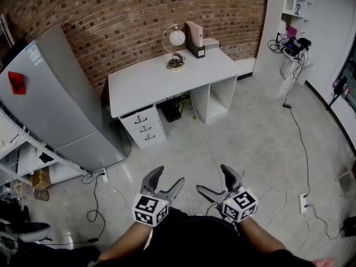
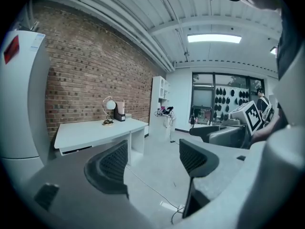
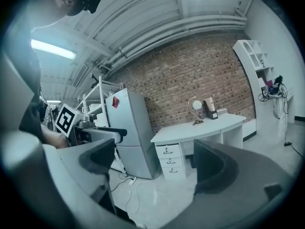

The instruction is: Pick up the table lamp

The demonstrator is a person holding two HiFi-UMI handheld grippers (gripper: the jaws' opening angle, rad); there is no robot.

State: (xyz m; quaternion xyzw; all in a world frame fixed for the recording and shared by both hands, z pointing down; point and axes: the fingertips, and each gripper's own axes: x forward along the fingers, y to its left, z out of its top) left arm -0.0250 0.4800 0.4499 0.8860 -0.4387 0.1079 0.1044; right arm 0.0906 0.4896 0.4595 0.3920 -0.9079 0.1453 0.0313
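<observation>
The slim metal table lamp (image 1: pixel 176 39) with a round white globe stands at the back of the white bench (image 1: pixel 146 83). It is close to the red brick wall (image 1: pixel 111 15) and just left of a beige upright file holder (image 1: pixel 194 36). It is well apart from both grippers, with a stretch of grey floor (image 1: pixel 250 132) between.

The left gripper (image 1: pixel 168 177) and the right gripper (image 1: pixel 213 179) sit side by side low in the head view, near the person's body.

The left gripper (image 2: pixel 152 156) is released, its jaws apart with only floor and a cable showing between them. The lamp (image 2: pixel 109 105) appears above and left of its jaws. The right gripper (image 3: pixel 155 159) is also spread and empty, and the lamp (image 3: pixel 196 105) shows above its right jaw.

The bench has 3 drawers (image 1: pixel 143 128) on its left side. The tall grey fridge (image 1: pixel 61 110) beside it carries a red sticker (image 1: pixel 16 83) and a pale label at its top corner — the print on both is too small to read.
</observation>
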